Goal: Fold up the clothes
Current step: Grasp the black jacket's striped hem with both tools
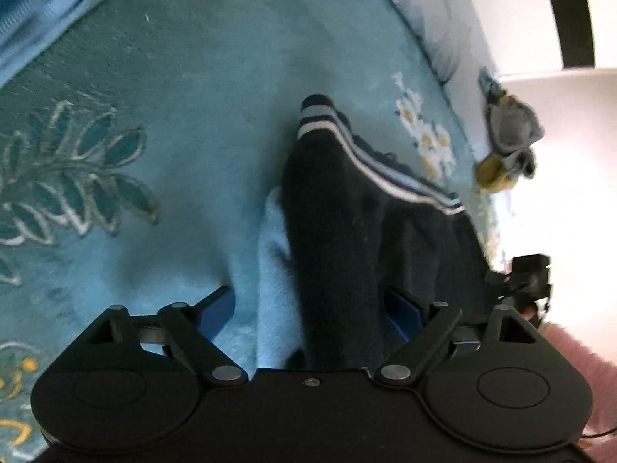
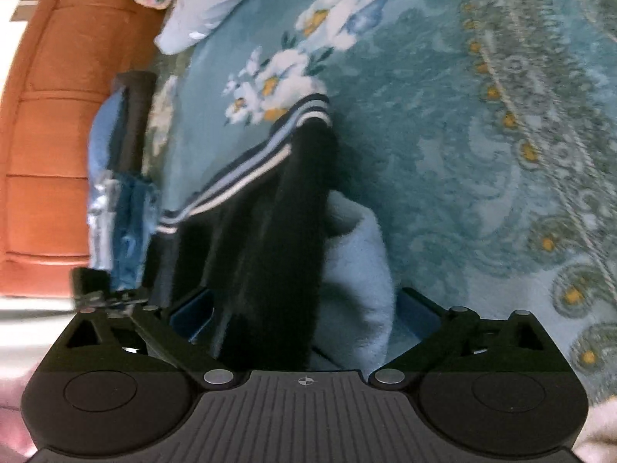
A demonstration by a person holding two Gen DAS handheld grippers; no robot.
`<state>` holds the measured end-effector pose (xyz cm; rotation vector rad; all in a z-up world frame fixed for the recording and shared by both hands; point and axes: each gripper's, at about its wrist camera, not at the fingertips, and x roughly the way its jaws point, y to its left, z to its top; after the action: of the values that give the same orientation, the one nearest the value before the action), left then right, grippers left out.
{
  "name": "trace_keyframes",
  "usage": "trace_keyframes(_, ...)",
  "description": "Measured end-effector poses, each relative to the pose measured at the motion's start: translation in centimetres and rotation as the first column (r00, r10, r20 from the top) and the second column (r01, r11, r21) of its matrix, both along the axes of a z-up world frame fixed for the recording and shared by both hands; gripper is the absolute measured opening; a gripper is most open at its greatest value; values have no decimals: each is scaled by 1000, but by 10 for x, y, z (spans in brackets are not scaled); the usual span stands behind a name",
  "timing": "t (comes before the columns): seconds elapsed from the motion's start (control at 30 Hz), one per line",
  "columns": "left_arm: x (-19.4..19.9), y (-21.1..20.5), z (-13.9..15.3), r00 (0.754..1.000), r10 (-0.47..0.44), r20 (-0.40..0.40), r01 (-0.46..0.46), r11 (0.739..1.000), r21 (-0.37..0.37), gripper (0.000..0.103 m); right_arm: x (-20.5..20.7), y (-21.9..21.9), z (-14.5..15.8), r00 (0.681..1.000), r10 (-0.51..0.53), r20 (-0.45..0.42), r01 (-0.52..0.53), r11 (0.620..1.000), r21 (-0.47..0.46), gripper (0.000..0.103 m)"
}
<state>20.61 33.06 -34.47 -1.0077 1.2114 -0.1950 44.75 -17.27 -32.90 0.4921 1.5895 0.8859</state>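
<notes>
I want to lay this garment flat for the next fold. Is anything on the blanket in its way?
Nothing visible blocks it. The dark garment hangs between both grippers, left and right. The teal blanket beneath and ahead shows only its woven pattern. The folded pale cloth lies off at the far edge, apart.

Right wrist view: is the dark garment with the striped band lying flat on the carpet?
No. The dark garment hangs bunched between the right gripper fingers, raised above the carpet, its striped band dangling.
</notes>
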Motion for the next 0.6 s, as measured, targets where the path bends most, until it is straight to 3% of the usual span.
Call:
trace_keyframes(0.2,12,-5,-11,998,-57,34,60,996,-68,82,7,17,-9,997,76,-35,-73,994,79,90)
trace_keyframes(0.37,26,-14,-16,992,-114,45,118,988,-97,82,10,31,-15,989,142,-45,-136,984,113,66)
trace_keyframes(0.6,37,-31,-8,977,-206,54,206,978,12,72,12,44,-19,984,174,-44,-168,978,125,54)
